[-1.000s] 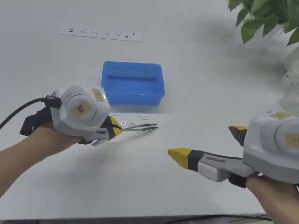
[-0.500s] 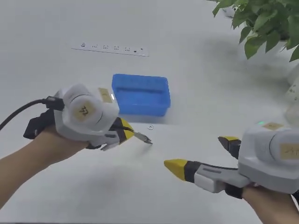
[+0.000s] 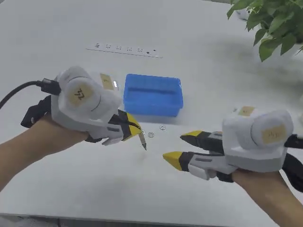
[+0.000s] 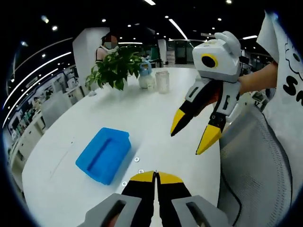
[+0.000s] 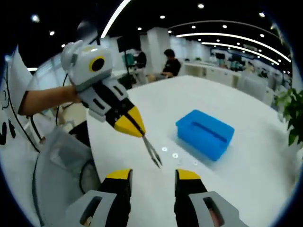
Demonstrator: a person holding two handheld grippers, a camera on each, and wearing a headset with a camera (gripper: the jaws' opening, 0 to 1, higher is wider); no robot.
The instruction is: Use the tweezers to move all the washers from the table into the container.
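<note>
A blue container [image 3: 153,94] stands mid-table, also seen in the gripper views [image 4: 103,153] [image 5: 206,132]. A few small washers [image 3: 151,135] [image 5: 175,154] [image 4: 137,160] lie on the table in front of it. My left gripper [image 3: 131,130] is shut on metal tweezers [image 3: 143,140], whose tips point down just left of the washers. In the right gripper view the tweezers [image 5: 152,151] hang from the left gripper [image 5: 129,124] above the table. My right gripper [image 3: 182,149] [image 5: 154,176] is open and holds nothing, to the right of the tweezers. My left gripper's own jaws [image 4: 155,177] are pressed together.
A white power strip [image 3: 125,49] lies behind the container. Plant leaves [image 3: 274,28] hang over the back right corner. A black cable [image 3: 19,92] trails from the left gripper. Bottles [image 4: 162,81] stand by the plant. An office chair [image 4: 255,165] sits by the table's near edge.
The left gripper has lifted the tweezers off the table and tipped them from flat to pointing down. The right gripper has come up and in towards them. The head camera has shifted.
</note>
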